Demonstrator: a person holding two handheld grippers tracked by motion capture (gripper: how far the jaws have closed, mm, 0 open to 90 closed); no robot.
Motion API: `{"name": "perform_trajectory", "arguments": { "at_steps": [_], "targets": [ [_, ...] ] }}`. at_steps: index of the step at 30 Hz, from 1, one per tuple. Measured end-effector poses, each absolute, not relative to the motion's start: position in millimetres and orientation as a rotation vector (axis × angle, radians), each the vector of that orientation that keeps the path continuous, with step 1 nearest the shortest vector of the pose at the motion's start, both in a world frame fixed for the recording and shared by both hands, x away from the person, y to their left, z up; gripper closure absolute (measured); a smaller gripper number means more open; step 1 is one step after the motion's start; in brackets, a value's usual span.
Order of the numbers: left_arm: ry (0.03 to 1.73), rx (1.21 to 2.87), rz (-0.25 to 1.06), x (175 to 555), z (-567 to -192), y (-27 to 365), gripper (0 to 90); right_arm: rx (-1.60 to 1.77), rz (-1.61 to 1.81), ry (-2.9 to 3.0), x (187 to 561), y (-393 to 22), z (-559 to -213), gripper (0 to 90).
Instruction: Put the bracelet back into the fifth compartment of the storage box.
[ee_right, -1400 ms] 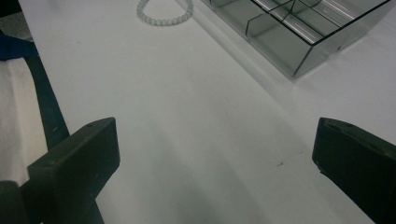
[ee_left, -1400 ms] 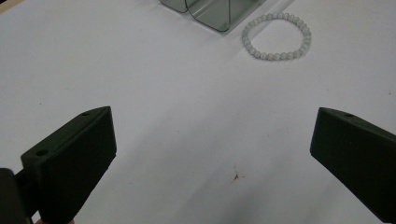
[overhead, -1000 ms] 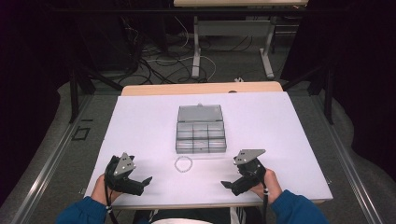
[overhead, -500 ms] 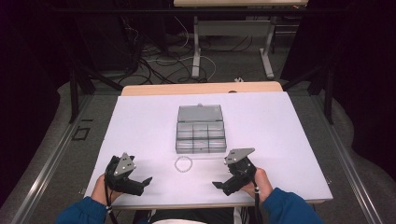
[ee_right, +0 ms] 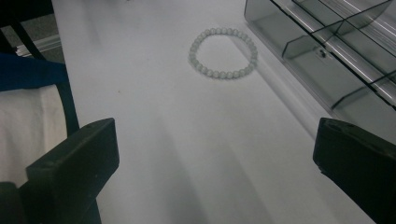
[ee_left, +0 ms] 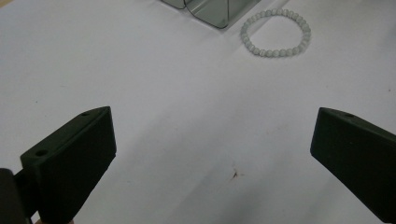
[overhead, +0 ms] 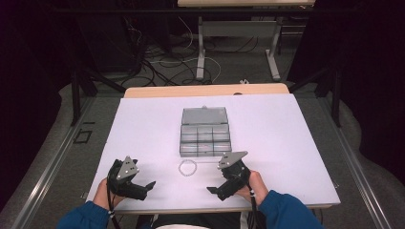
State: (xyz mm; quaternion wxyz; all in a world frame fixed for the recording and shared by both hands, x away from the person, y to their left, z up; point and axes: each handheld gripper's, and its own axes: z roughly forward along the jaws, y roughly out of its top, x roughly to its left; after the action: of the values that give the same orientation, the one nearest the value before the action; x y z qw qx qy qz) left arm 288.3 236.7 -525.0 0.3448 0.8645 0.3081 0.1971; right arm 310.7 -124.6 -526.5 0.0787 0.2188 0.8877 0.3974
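A pale bead bracelet [overhead: 187, 167] [ee_left: 275, 32] [ee_right: 223, 52] lies flat on the white table [overhead: 286, 133], just in front of a clear compartment box [overhead: 205, 132] [ee_right: 336, 51] whose lid stands open at the back. My left gripper [overhead: 145, 188] [ee_left: 212, 140] rests near the front left edge, jaws wide apart and empty, pointing towards the bracelet. To the right of the bracelet, my right gripper [overhead: 217, 183] [ee_right: 215, 144] is angled left at it, open with nothing between its jaws. The box's near corner [ee_left: 210, 11] sits beside the bracelet.
A wooden strip [overhead: 205, 90] borders the table's far edge. Beyond it stand table legs [overhead: 200, 47] among loose cables on the floor. Blue sleeves [overhead: 286, 210] come in from the bottom. The table's front edge lies just behind both grippers.
My right gripper has moved left and a little forward, closer to the bracelet, and turned towards it. The left gripper, bracelet and box have stayed put.
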Motion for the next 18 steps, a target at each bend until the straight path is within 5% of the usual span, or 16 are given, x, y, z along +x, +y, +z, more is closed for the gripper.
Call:
{"name": "perform_trajectory", "arguments": {
  "at_steps": [18],
  "targets": [
    [0.805, 2.250, 0.503, 288.0, -525.2, 235.9, 0.0, 0.584, 1.215, 2.691, 319.3, -90.5, -529.3, 4.9]
  ]
}}
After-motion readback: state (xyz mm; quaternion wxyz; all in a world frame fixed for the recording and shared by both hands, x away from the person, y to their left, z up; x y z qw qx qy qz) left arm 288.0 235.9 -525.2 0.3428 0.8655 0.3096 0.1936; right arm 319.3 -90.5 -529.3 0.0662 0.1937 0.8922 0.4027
